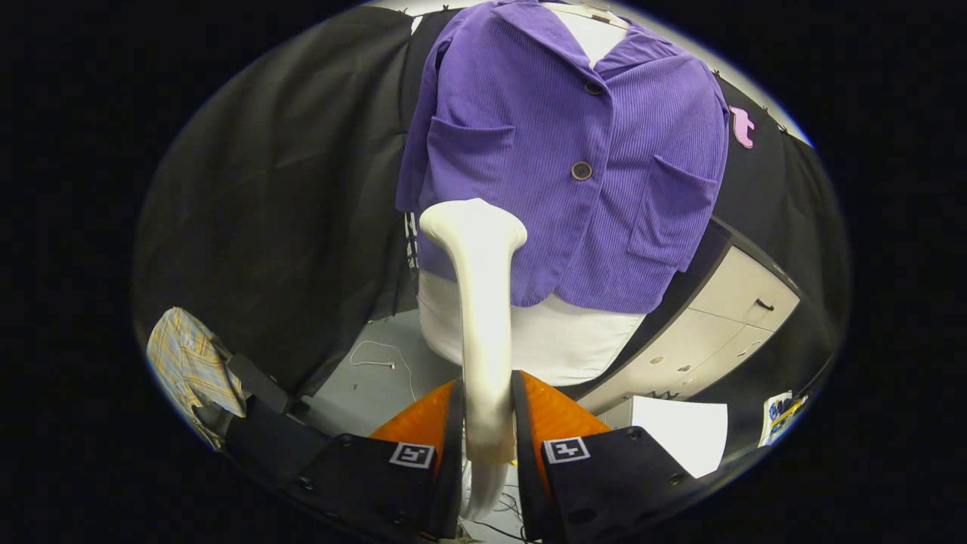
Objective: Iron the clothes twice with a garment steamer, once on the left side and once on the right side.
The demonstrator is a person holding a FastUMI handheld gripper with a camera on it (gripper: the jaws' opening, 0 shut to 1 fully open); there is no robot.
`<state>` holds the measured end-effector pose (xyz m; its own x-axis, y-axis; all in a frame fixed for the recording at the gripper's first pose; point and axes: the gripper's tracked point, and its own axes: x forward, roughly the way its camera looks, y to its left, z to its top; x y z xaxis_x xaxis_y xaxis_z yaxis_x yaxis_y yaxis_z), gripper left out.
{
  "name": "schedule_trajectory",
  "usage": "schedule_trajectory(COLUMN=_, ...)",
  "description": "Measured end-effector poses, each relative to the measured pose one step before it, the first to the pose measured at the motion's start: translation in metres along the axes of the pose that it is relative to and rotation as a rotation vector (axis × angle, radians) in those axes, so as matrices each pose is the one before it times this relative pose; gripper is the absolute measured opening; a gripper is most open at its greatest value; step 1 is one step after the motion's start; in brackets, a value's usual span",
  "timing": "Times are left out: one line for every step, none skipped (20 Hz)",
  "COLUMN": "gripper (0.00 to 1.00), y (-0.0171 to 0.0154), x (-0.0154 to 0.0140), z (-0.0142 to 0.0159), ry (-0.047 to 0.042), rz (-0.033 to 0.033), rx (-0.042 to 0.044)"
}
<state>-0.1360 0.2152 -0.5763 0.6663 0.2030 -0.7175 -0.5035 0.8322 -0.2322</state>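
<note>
Gripper view: tongs clamping steamer, base hidden.

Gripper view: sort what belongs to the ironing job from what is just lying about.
For the job: purple jacket on its white form; white steamer, clamped between the tongs.

Lying about: checked cloth, white cable, drawer cabinet, paper sheet.

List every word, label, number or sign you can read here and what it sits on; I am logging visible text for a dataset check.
No readable words or numbers.
Square black-and-white coded markers, one on each black finger block of the gripper: patterns, not text.
Colourful printed packet beside the white paper sheet: print too small and blurred to read.
Purple ribbed jacket and the white garment steamer, which the gripper is shut on: no label visible.
</note>
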Motion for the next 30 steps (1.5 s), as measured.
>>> schedule_trajectory(gripper=0.39, y=0.00084, x=0.00154, z=-0.00388, ry=0.00962, rz=0.00076, rx=0.00343)
schedule_trajectory(gripper=0.39, y=0.00038, x=-0.00011, z=-0.00369, ry=0.00837, rz=0.00131, rx=0.00308)
schedule_trajectory(gripper=0.39, y=0.00006, x=0.00107, z=-0.0029, ry=0.00603, rz=0.00132, rx=0.00574)
schedule_trajectory(gripper=0.39, y=0.00091, x=-0.00037, z=-0.0021, ry=0.00428, rz=0.00309, rx=0.0071)
schedule_trajectory(gripper=0.39, y=0.00039, x=-0.00142, z=-0.00102, ry=0.00588, rz=0.00633, rx=0.0099)
schedule_trajectory(gripper=0.39, y=-0.00117, x=-0.00279, z=-0.0027, ry=0.00798, rz=0.00872, rx=0.0177)
schedule_trajectory(gripper=0.39, y=-0.00236, x=-0.00455, z=-0.00058, ry=0.00116, rz=0.00663, rx=0.01994)
schedule_trajectory(gripper=0.39, y=-0.00472, x=-0.00425, z=0.00059, ry=-0.00356, rz=0.00081, rx=0.00952)
schedule_trajectory(gripper=0.39, y=-0.00586, x=-0.00545, z=0.00263, ry=-0.00602, rz=-0.00286, rx=0.00625)
schedule_trajectory(gripper=0.39, y=-0.00578, x=-0.00604, z=0.00284, ry=-0.01119, rz=-0.00162, rx=0.01044)
schedule_trajectory(gripper=0.39, y=-0.00527, x=-0.00643, z=0.00341, ry=-0.01061, rz=-0.00173, rx=0.01194)
schedule_trajectory(gripper=0.39, y=-0.00652, x=-0.00656, z=0.00205, ry=-0.01094, rz=-0.00522, rx=0.00779)
schedule_trajectory(gripper=0.39, y=-0.00728, x=-0.00851, z=0.00441, ry=-0.01142, rz=-0.00883, rx=0.00665)
schedule_trajectory(gripper=0.39, y=-0.00583, x=-0.00665, z=0.00456, ry=-0.01235, rz=-0.00845, rx=0.01213)
schedule_trajectory(gripper=0.39, y=-0.00629, x=-0.00496, z=0.00426, ry=-0.00923, rz=-0.00602, rx=0.01045)
schedule_trajectory(gripper=0.39, y=-0.00704, x=-0.00472, z=0.00451, ry=-0.00827, rz=-0.00614, rx=0.00678)
schedule_trajectory(gripper=0.39, y=-0.00735, x=-0.00404, z=0.00481, ry=-0.0092, rz=-0.00464, rx=0.01264)
schedule_trajectory(gripper=0.39, y=-0.00716, x=-0.00386, z=0.00434, ry=-0.0143, rz=-0.0017, rx=0.01774)
schedule_trajectory(gripper=0.39, y=-0.00792, x=-0.00346, z=0.00552, ry=-0.01145, rz=-0.00403, rx=0.01431)
schedule_trajectory(gripper=0.39, y=-0.01017, x=-0.00445, z=0.00444, ry=-0.01016, rz=-0.00618, rx=0.01068)
schedule_trajectory(gripper=0.39, y=-0.01097, x=-0.00384, z=0.00631, ry=-0.01046, rz=-0.01084, rx=0.01215)
schedule_trajectory(gripper=0.39, y=-0.00975, x=-0.0056, z=0.00618, ry=-0.01214, rz=-0.01054, rx=0.01351)
schedule_trajectory(gripper=0.39, y=-0.01218, x=-0.00418, z=0.00851, ry=-0.01172, rz=-0.01342, rx=0.01272)
schedule_trajectory(gripper=0.39, y=-0.01351, x=-0.00413, z=0.0096, ry=-0.01531, rz=-0.01679, rx=0.01385)
schedule_trajectory(gripper=0.39, y=-0.01223, x=-0.00406, z=0.0104, ry=-0.01956, rz=-0.01478, rx=0.0168)
schedule_trajectory(gripper=0.39, y=-0.01265, x=-0.00191, z=0.01098, ry=-0.01996, rz=-0.01321, rx=0.01707)
schedule_trajectory(gripper=0.39, y=-0.01289, x=-0.00344, z=0.01081, ry=-0.01659, rz=-0.01599, rx=0.01367)
schedule_trajectory(gripper=0.39, y=-0.01163, x=-0.00328, z=0.01127, ry=-0.02033, rz=-0.01857, rx=0.01359)
schedule_trajectory(gripper=0.39, y=-0.01253, x=-0.00212, z=0.01147, ry=-0.02009, rz=-0.02193, rx=0.01172)
schedule_trajectory(gripper=0.39, y=-0.01764, x=0.00051, z=0.01149, ry=-0.02168, rz=-0.02154, rx=0.00584)
